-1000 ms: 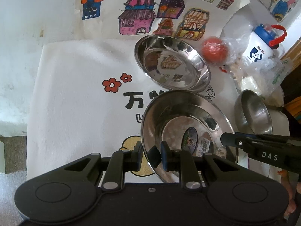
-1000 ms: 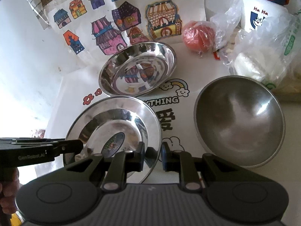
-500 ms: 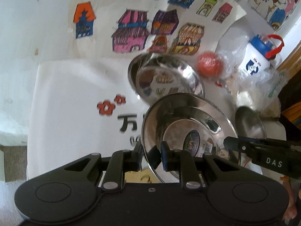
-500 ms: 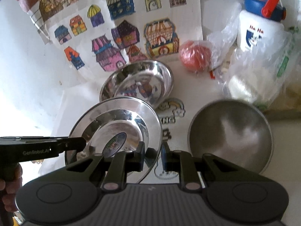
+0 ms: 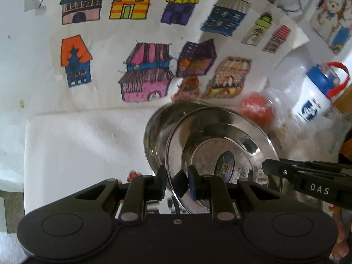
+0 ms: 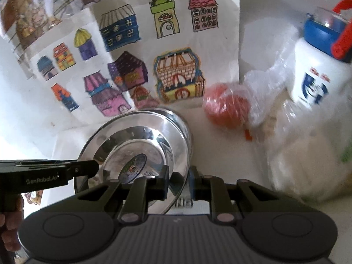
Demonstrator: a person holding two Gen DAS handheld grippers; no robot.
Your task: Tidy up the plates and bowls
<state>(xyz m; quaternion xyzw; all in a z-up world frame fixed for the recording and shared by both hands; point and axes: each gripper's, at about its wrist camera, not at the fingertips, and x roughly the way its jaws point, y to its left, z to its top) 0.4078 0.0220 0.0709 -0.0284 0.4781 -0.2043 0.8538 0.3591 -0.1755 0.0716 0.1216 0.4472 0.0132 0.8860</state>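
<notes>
Left wrist view: the left gripper (image 5: 175, 181) pinches the near rim of one shiny steel plate with a sticker (image 5: 220, 147), held over one second steel plate (image 5: 157, 136).

Right wrist view: the right gripper (image 6: 178, 181) pinches the same plate's other rim. One orange ball in plastic (image 6: 226, 107) and one white bottle with a blue lid (image 6: 319, 66) sit nearby.

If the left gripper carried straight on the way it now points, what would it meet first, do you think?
Probably the second steel plate just beyond, since the left gripper already clamps the stickered plate over it; depth is unclear.
</notes>
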